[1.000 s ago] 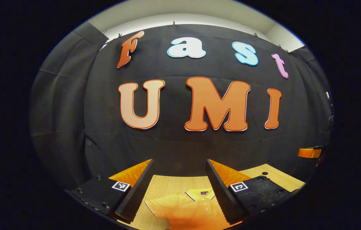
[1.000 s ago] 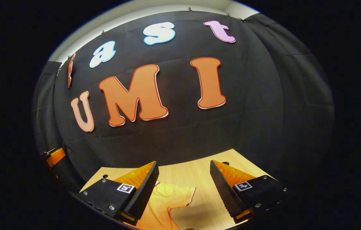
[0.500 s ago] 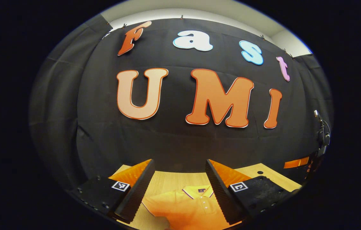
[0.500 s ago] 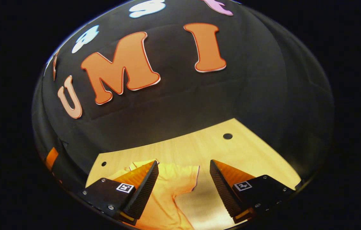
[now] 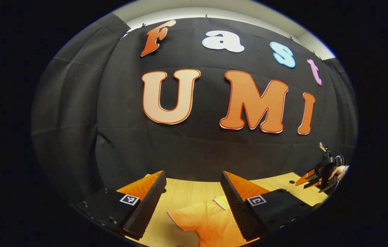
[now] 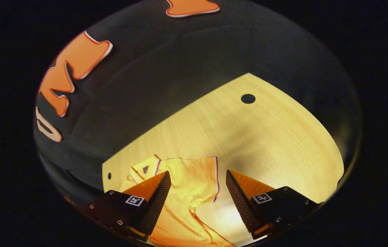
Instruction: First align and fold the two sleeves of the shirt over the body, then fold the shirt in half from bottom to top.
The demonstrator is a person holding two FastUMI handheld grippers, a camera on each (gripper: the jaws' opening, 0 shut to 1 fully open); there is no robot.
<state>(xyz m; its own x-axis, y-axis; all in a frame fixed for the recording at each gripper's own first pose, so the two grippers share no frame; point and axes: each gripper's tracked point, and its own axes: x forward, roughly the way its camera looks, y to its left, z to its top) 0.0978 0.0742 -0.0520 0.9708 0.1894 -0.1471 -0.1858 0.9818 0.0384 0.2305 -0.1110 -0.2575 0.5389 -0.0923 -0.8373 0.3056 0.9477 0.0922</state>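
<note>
An orange polo shirt (image 5: 207, 221) with a dark-trimmed collar lies flat on the light wooden table (image 5: 187, 193). My left gripper (image 5: 193, 180) hangs open above the shirt's near sleeve and shoulder. In the right gripper view the same shirt (image 6: 187, 185) spreads out below, collar to the left and one sleeve pointing right. My right gripper (image 6: 197, 180) is open over that sleeve, nothing between its fingers. Far right in the left gripper view, the right gripper (image 5: 312, 176) shows small, tilted down toward the table and held by a hand.
The table (image 6: 249, 137) has a round dark hole (image 6: 248, 98) near its far right corner and a smaller hole (image 6: 109, 176) at the left edge. Black cloth walls close off the back and sides. Bare wood stretches to the right of the shirt.
The right gripper has pitched steeply down toward the table, so the shirt sleeve and much more tabletop now show. The left gripper has swung a little left; the shirt sits further right between its fingers.
</note>
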